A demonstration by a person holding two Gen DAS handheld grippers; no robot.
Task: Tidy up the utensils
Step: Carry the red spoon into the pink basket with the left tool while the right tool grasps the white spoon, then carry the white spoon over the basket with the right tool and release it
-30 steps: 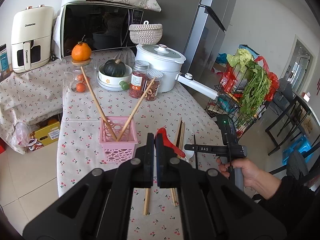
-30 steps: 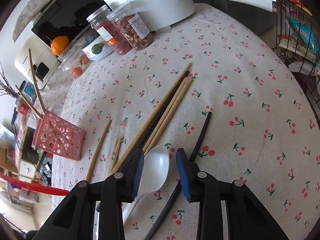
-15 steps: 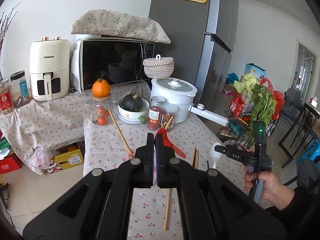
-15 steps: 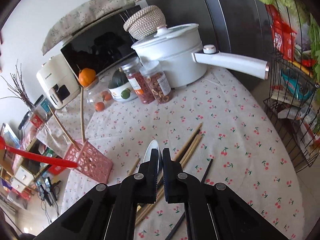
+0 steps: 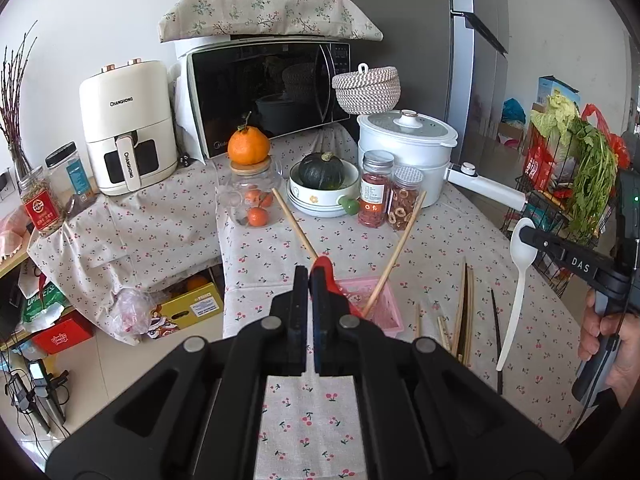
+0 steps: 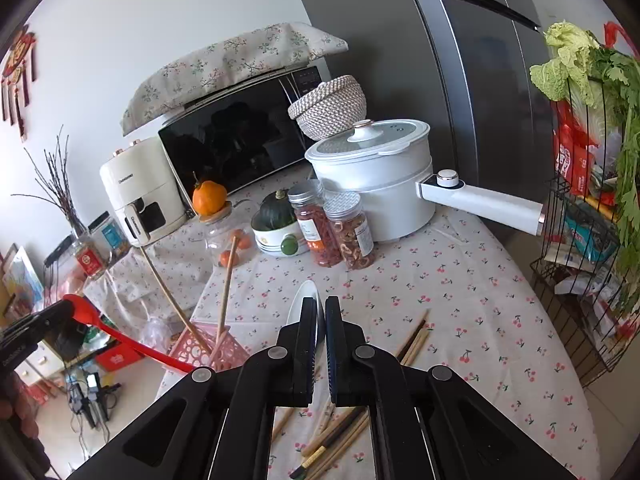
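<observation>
My left gripper (image 5: 311,284) is shut on a red spoon (image 5: 325,270); in the right wrist view the red spoon (image 6: 132,344) slants down from the left gripper (image 6: 66,314) toward the pink basket (image 6: 212,354). The pink basket (image 5: 386,312) sits just beyond my left fingers, with two wooden chopsticks (image 5: 394,252) leaning in it. My right gripper (image 6: 320,308) is shut on a white spoon (image 6: 304,300) above the table. From the left wrist view the white spoon (image 5: 518,292) hangs handle down from the right gripper (image 5: 525,236). Several chopsticks (image 6: 412,340) lie loose on the cherry-print tablecloth (image 6: 460,280).
Behind the basket stand two spice jars (image 5: 390,196), a bowl with a green squash (image 5: 322,184), a glass jar topped by an orange (image 5: 249,184) and a white pot (image 5: 406,148) with a long handle (image 5: 486,188). A microwave (image 5: 264,92) and an air fryer (image 5: 128,128) stand further back. A wire rack with greens (image 5: 576,168) is on the right.
My right gripper has shut on the white spoon and lifted it off the table. My left gripper, still holding the red spoon, has tilted up, bringing the microwave and wall into view.
</observation>
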